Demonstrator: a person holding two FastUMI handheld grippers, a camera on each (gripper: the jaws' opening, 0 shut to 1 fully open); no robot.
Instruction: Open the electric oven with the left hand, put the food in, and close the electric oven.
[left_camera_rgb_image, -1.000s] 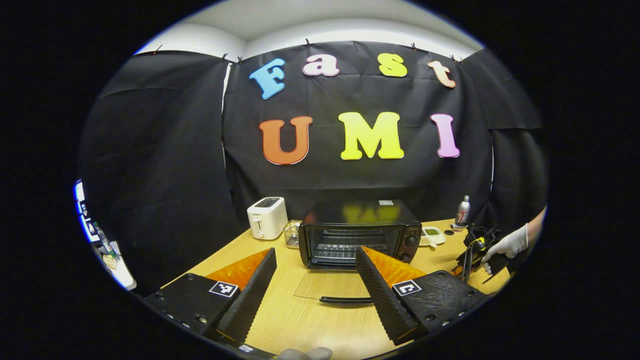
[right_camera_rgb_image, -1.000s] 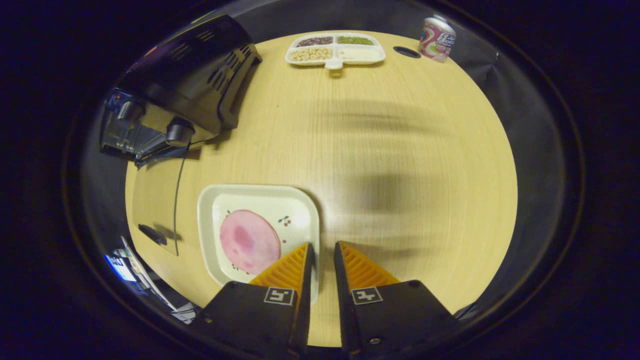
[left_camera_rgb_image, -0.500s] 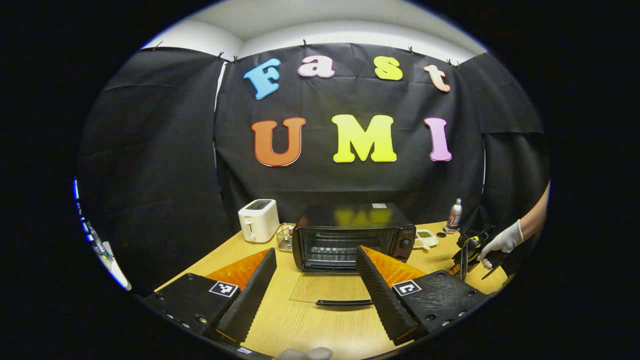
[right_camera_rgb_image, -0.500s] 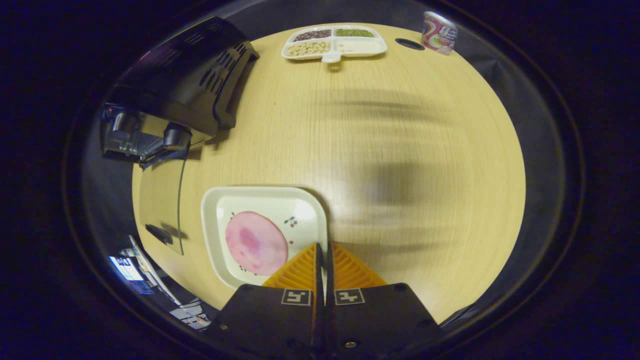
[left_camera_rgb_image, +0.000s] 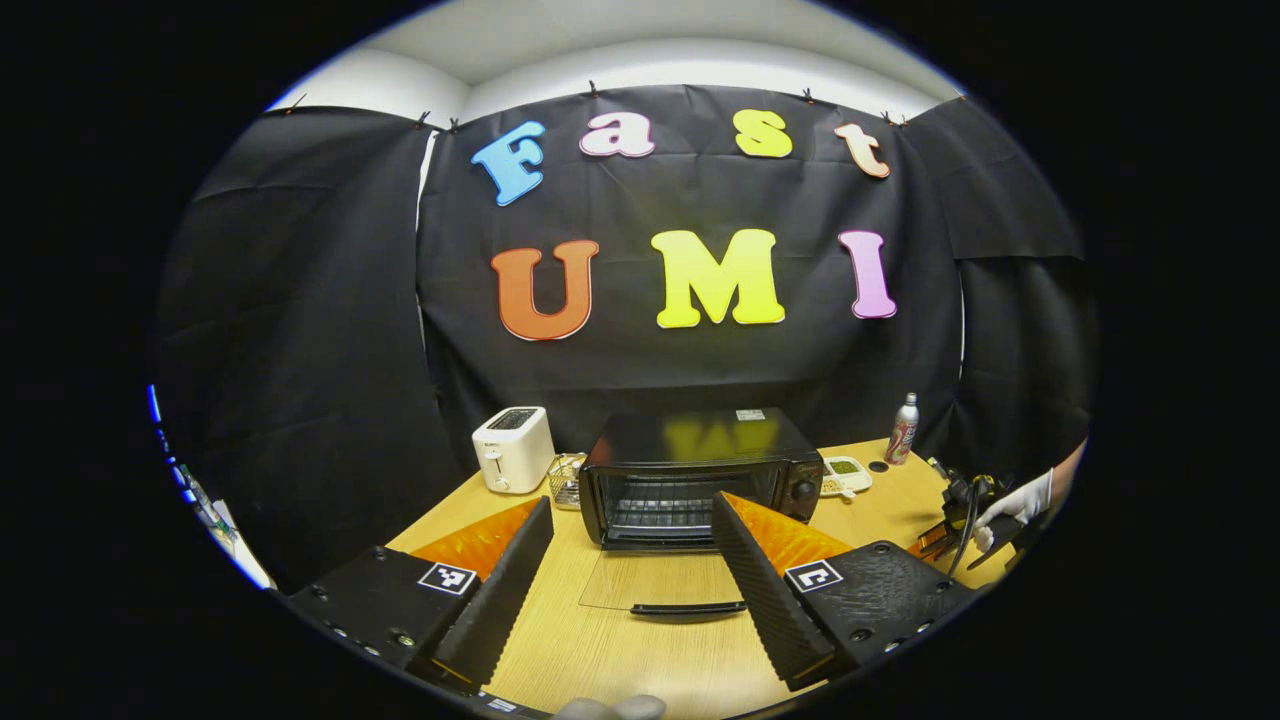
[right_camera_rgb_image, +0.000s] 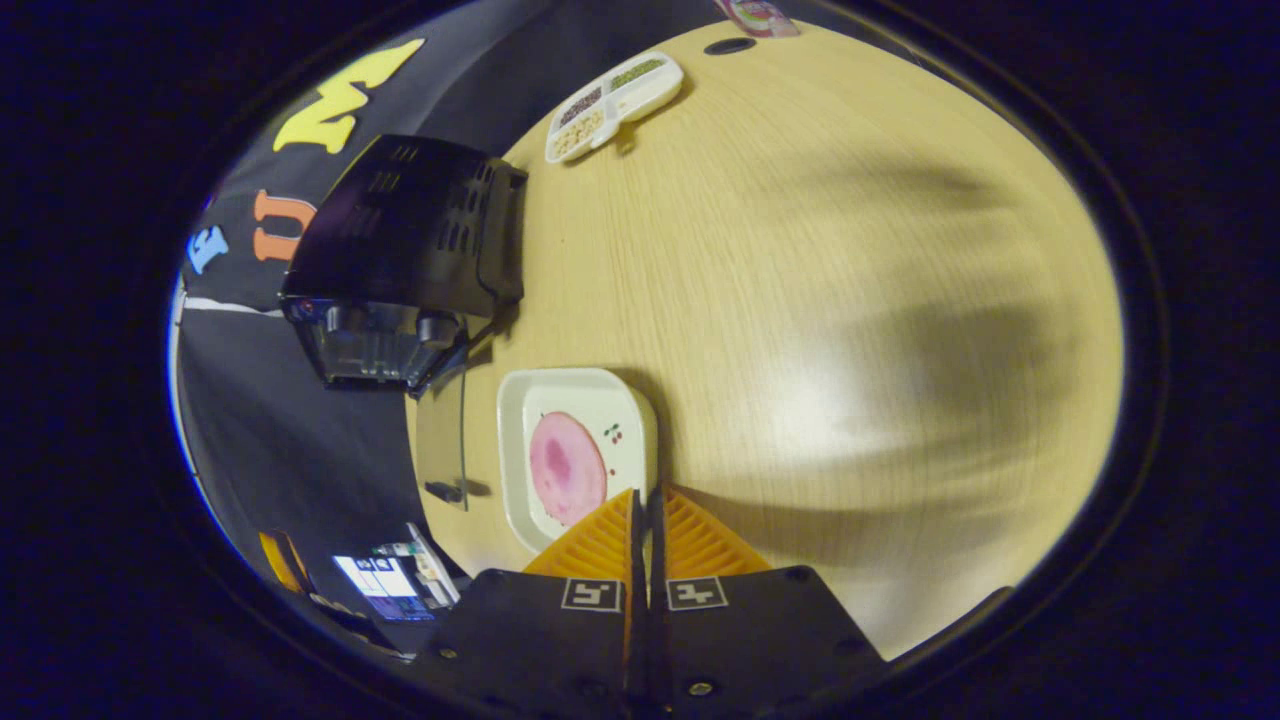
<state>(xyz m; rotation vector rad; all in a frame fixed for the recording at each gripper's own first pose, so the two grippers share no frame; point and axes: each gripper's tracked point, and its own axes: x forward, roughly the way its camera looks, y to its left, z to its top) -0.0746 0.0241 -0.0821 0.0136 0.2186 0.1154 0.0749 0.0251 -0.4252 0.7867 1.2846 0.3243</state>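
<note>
Oven open, right tongs pinched on plate rim, ready to carry the food in.

Right tongs (right_camera_rgb_image: 646, 505) are closed down to a thin slit on the near right edge of the white plate (right_camera_rgb_image: 545, 400), both fingers on the rim; the pink food slice (right_camera_rgb_image: 567, 467) lies on the plate just left of the fingertips. The electric oven (left_camera_rgb_image: 700, 470) sits up and to the left of the plate in the right gripper view, its glass door (left_camera_rgb_image: 650, 582) folded flat on the bench (right_camera_rgb_image: 820, 300) between oven and plate. Judging by that, the carry goes left, over the door and into the cavity. Left tongs (left_camera_rgb_image: 632, 525) are wide open and empty, facing the oven mouth above the door handle (left_camera_rgb_image: 688, 607), the hand better placed for closing.
</note>
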